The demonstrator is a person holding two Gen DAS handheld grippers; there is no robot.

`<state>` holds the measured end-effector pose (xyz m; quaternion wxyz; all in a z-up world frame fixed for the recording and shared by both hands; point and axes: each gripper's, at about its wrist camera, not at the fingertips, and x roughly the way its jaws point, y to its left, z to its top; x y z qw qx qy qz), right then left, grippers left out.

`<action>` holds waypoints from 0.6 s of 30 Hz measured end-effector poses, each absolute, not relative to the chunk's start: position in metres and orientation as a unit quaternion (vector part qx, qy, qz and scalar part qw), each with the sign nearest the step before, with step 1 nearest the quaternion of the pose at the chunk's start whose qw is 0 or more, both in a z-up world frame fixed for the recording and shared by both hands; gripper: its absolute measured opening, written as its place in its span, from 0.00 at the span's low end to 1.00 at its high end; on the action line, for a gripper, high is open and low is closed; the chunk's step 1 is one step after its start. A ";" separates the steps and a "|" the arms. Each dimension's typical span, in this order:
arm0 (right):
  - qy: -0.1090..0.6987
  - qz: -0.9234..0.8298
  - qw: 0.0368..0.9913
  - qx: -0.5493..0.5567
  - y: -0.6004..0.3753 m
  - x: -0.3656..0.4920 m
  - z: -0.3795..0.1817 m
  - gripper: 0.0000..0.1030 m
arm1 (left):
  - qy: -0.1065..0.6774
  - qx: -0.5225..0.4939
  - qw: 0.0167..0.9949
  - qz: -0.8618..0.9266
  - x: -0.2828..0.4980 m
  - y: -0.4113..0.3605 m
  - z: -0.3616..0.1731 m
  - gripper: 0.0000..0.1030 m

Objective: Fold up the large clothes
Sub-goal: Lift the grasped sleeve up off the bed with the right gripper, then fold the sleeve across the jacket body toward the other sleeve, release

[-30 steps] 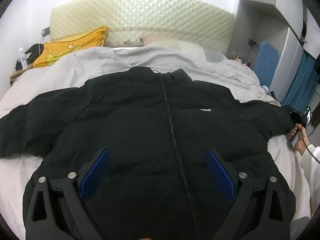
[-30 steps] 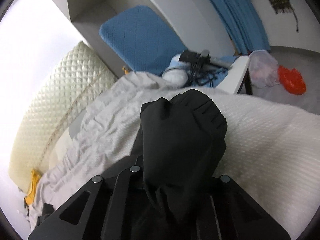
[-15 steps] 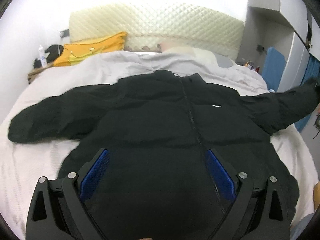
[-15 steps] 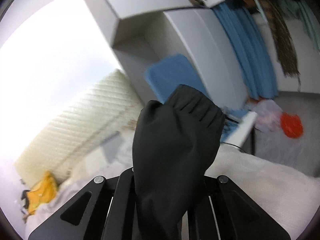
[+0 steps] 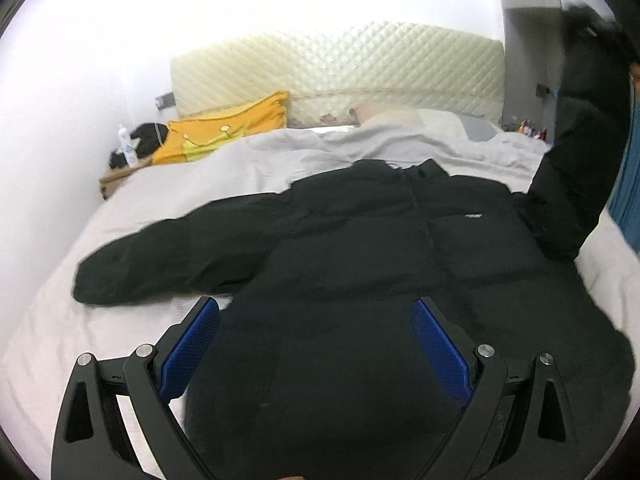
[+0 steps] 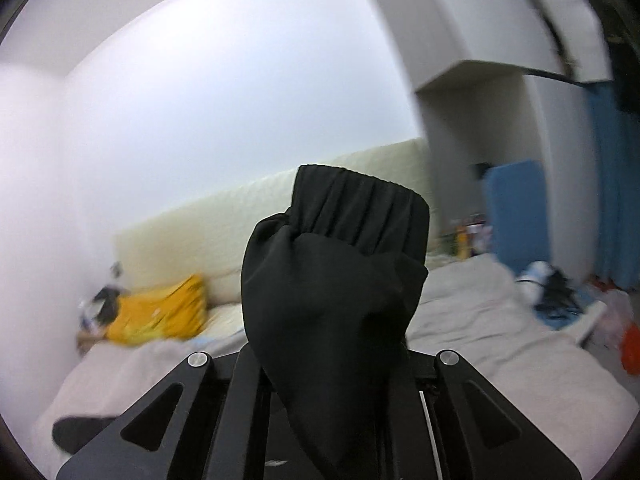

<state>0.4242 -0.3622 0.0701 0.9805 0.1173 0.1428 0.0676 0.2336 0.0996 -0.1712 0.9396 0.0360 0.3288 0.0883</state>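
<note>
A large black puffer jacket (image 5: 380, 264) lies front up on the bed, zipper closed, collar toward the headboard. Its left sleeve (image 5: 160, 256) lies flat on the sheet. Its right sleeve (image 5: 576, 160) is lifted high at the right edge of the left wrist view. My left gripper (image 5: 316, 344) is open and empty, blue pads above the jacket's lower part. My right gripper (image 6: 332, 356) is shut on the right sleeve's cuff (image 6: 352, 248), which fills the middle of the right wrist view and hides the fingers.
The bed (image 5: 52, 300) has a light sheet, a grey blanket (image 5: 312, 152) and a quilted cream headboard (image 5: 340, 68). A yellow pillow (image 5: 224, 132) lies at the head left. A blue panel (image 6: 516, 208), clutter and white cabinets stand to the right.
My right gripper has raised the sleeve cuff from the bed's right edge high into the air and turned toward the headboard. My left gripper has shifted, so the jacket sits further right in its view.
</note>
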 end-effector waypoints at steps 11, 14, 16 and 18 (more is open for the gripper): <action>0.231 0.223 0.947 0.026 -0.157 0.431 -0.010 0.10 | 0.331 -0.031 0.937 0.103 0.227 0.156 -0.175 0.94; 0.262 0.256 0.931 -0.006 -0.121 0.430 -0.046 0.10 | 0.351 -0.028 0.930 0.101 0.231 0.165 -0.182 0.94; 0.278 0.272 0.921 -0.017 -0.101 0.430 -0.073 0.10 | 0.359 -0.032 0.927 0.107 0.232 0.173 -0.188 0.94; 0.304 0.283 0.909 -0.030 -0.082 0.431 -0.105 0.10 | 0.365 -0.045 0.924 0.108 0.231 0.182 -0.194 0.94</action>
